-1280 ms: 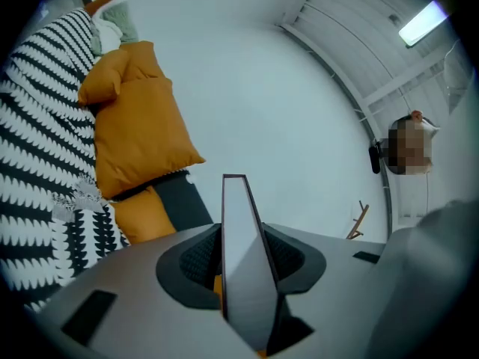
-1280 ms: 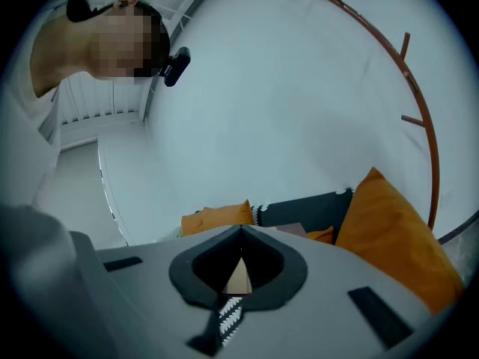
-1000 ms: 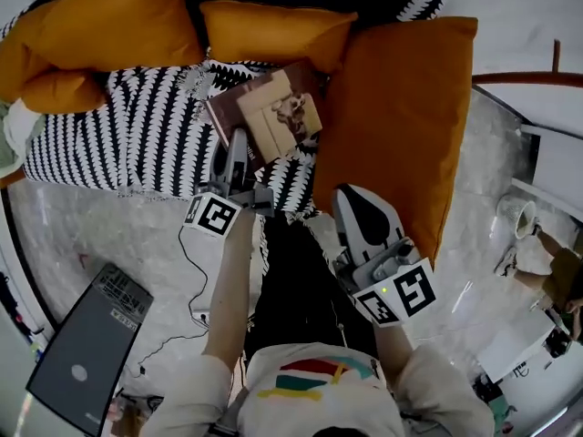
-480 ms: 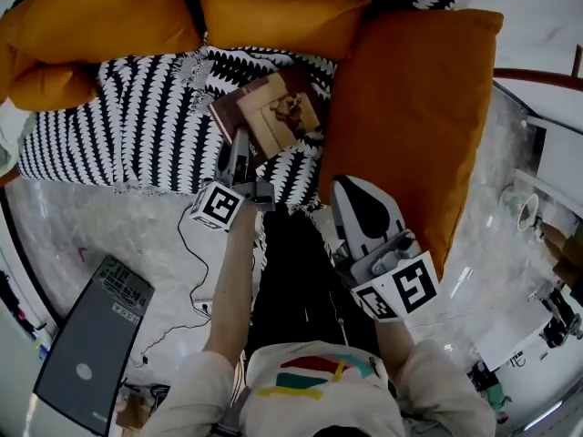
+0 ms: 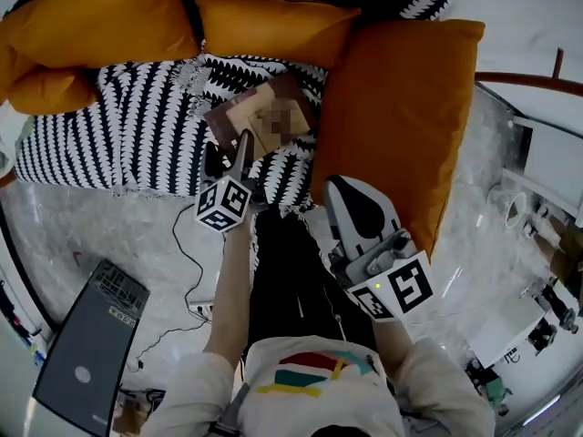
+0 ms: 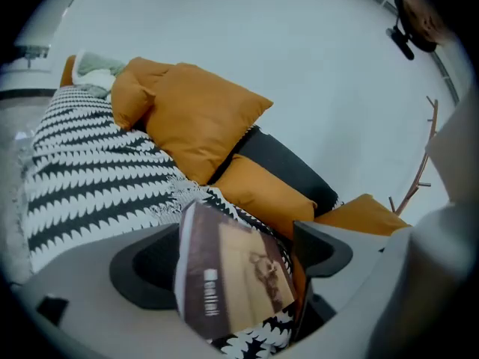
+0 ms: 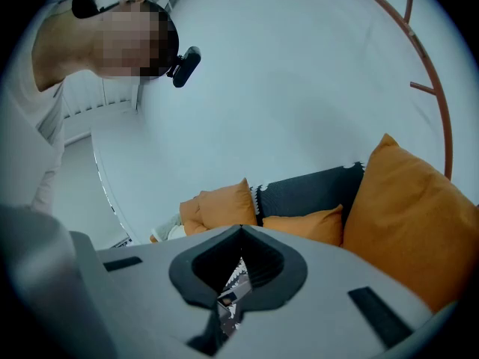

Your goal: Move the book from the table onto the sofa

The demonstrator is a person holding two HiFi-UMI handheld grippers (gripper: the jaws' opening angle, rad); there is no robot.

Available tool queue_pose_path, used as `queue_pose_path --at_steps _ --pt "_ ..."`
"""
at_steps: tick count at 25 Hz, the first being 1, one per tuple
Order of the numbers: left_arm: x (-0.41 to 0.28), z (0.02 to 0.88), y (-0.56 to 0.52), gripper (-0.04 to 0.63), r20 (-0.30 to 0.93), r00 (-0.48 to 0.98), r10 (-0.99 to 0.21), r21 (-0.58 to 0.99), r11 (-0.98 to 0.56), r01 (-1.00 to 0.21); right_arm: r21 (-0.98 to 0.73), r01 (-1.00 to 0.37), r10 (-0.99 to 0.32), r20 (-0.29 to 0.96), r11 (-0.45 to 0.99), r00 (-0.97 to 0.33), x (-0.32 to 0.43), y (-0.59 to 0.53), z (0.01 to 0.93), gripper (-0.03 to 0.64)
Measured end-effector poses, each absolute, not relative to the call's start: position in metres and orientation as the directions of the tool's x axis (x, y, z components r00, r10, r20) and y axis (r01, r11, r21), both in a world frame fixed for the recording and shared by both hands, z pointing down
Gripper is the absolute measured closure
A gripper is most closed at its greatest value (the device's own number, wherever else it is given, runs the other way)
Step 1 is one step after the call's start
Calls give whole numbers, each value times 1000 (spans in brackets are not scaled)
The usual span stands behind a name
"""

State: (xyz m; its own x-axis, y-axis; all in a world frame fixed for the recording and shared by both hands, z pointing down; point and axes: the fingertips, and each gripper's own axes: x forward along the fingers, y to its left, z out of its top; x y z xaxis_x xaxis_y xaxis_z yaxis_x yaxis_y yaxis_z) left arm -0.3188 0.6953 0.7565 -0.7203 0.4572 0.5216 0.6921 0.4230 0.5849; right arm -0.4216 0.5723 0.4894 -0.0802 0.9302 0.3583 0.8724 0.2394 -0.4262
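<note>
Letting go is the step in hand, as I judge it. The brown-and-tan hardcover book (image 5: 260,116) lies on the sofa's black-and-white zigzag throw (image 5: 127,130), close to the near edge of the seat. Its right corner sits just beside the large upright orange cushion (image 5: 401,107).

The left gripper (image 5: 232,157) has just been opening its jaws. In its own view they stand wide apart, with the book's near end between them but neither pad pressing on it, so the book is released. The right gripper (image 5: 351,198) hangs nearer the person, to the right, with its jaws closed together on nothing.

To finish cleanly, I'd keep the left jaws spread as they are and draw that gripper back toward the person along its own line. Lifting it a little would keep the lower jaw from snagging the throw or hooking the cover.

The main risk looks like the seat edge: a jaw that drags could pull the book forward and tip it to the floor. If the book seems unsettled, a gentle nudge toward the far orange cushion (image 5: 273,27) would seat it better.
</note>
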Motion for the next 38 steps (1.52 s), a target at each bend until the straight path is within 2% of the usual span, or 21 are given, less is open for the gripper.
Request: queue_pose_path --at_steps 2,8,11,17,23,30,32,36,37,38 --pt "-316 740 700 123 521 -714 468 556 449 699 -420 879 937 340 226 -79 -421 578 474 606" --pt "-318 654 710 120 446 -765 464 568 514 643 -401 893 953 291 205 -87 -414 589 413 606" --pt "-332 587 720 120 355 -815 458 554 600 578 -361 907 957 262 216 -124 -419 593 377 606" --pt "-353 432 710 121 128 -910 393 525 752 399 -334 918 976 100 216 -193 -425 598 279 606" --pt "-366 265 690 123 -141 -938 316 337 906 255 -256 954 979 -83 159 -186 -418 594 185 606" --pt "-338 109 656 145 -389 -891 235 70 972 226 -171 977 961 -224 123 -161 -409 577 123 606" --pt "-327 90 643 211 -407 -879 248 2 962 271 -153 981 961 -233 116 -150 -403 572 119 606" --pt "-310 78 633 497 -414 -839 352 -124 892 435 -150 983 964 -224 110 -142 -399 568 123 606" --pt "-307 77 632 554 -419 -831 366 -137 879 456 -155 982 966 -221 103 -136 -397 569 125 606" --pt "-305 77 630 581 -419 -830 369 -134 878 459 -157 983 967 -217 98 -131 -393 569 126 606"
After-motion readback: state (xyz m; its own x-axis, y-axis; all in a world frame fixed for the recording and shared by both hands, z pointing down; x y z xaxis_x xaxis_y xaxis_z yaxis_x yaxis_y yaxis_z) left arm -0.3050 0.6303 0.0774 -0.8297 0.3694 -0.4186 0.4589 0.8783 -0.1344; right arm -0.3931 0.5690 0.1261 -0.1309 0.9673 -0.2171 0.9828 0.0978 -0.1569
